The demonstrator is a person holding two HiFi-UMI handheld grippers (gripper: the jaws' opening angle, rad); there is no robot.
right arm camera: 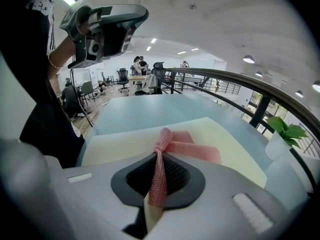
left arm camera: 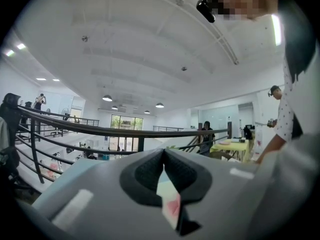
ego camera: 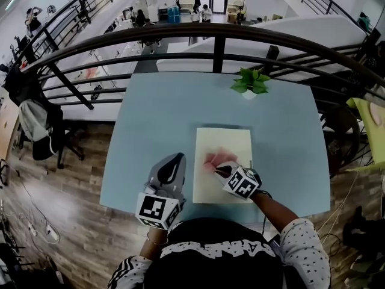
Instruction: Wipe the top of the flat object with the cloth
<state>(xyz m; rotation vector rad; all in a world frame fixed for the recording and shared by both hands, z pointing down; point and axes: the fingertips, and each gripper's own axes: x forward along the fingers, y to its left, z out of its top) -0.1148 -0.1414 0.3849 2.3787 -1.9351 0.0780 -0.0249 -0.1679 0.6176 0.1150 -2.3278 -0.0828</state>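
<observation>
Nearest: left gripper (ego camera: 174, 161), raised over the table (ego camera: 150, 119) off the board's 9 o'clock edge, jaws closed tip to tip on nothing. Right gripper (ego camera: 218, 170) is on the job: jaws clamped on a bunched fold of the cloth (ego camera: 216, 159), which fans out flat from the tips toward 12 o'clock. Cloth is pink, open-weave, limp. It sits on the 6 o'clock part of the board (ego camera: 222, 140), which is pale cream, flat and matte, its long axis running 6 to 12. Judgement: bare surface lies mainly toward 12 o'clock, so strokes should run that way.
</observation>
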